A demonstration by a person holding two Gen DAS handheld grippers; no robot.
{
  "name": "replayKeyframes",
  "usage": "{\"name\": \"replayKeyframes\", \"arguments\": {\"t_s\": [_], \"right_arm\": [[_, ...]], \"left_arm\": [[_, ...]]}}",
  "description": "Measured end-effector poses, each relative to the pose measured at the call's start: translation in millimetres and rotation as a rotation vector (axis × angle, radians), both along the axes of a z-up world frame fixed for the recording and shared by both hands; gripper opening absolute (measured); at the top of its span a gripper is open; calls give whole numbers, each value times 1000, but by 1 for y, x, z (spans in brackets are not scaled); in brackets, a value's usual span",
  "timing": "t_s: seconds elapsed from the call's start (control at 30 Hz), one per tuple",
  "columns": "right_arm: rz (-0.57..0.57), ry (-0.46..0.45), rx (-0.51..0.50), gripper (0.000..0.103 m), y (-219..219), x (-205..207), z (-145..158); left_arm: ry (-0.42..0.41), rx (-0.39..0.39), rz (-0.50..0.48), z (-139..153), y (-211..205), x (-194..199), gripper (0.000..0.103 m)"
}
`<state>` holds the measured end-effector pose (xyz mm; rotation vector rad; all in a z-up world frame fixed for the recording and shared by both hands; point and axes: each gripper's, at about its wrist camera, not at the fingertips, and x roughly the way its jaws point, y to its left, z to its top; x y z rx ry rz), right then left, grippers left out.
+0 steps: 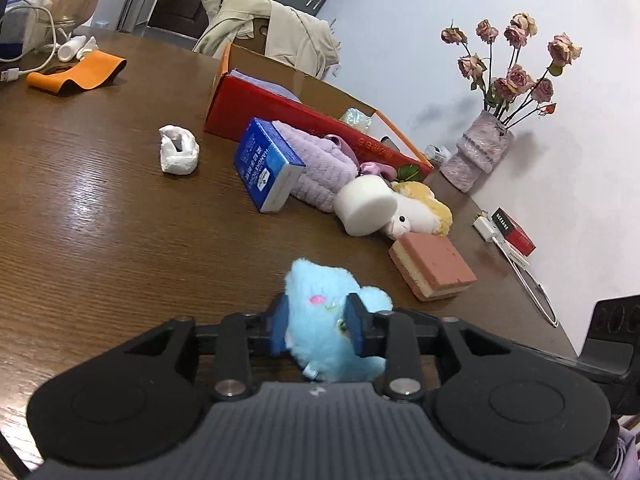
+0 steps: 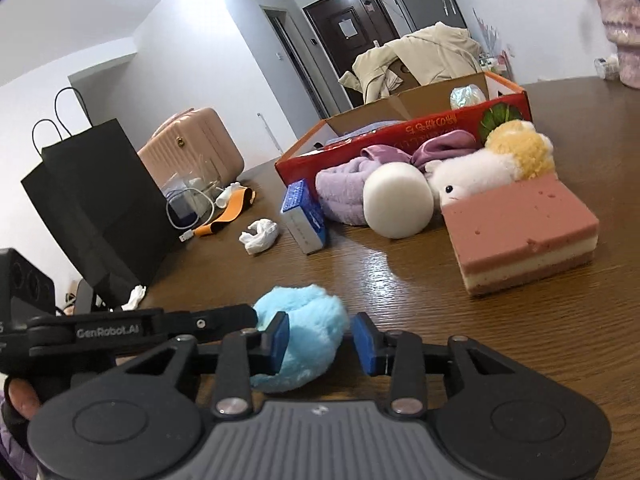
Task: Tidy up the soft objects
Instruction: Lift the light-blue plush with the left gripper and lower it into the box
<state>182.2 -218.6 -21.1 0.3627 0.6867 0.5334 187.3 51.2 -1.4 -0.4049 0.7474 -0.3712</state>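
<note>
The blue plush toy (image 1: 326, 320) sat at the near edge of the brown wooden table (image 1: 100, 220), squeezed between the blue pads of the left gripper (image 1: 318, 326), whose jaws were clamped on it from both sides so that the fur bulged out above and below them. In the right wrist view the same toy (image 2: 304, 332) lay between the fingers of the right gripper (image 2: 322, 342), whose jaws stood apart: the left pad touched the fur, while the right pad was just clear of it. The left gripper's arm (image 2: 132, 332) reached in from the left of that view. Farther back on the table lay the other soft things: a pink layered sponge (image 1: 434, 266), a white foam cylinder (image 1: 366, 206) touching a white and yellow plush animal (image 1: 420, 210), and a purple fluffy item (image 1: 316, 164) leaning against the red cardboard box (image 1: 280, 112). A blue carton (image 1: 266, 164) rested against the purple item, and a crumpled white wad (image 1: 178, 150) lay apart to its left. A vase of dried roses (image 1: 480, 148) stood by the wall.
</note>
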Motion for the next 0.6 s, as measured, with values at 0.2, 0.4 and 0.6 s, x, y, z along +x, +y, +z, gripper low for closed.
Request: {"name": "replayKeyframes", "arguments": {"t_s": [0.2,0.4,0.6], "right_arm": [[17,50,81,30,4,12,-10],[-7,-68,102,29,-11,26,31],[-17,-195,39,29,-31,154,90]], "left_arm": [[52,-65,-52,-7,4,5,33],[-79,-94,-75,46,-13,31,32],[-74,-96,-145,95,-46,181,32]]}}
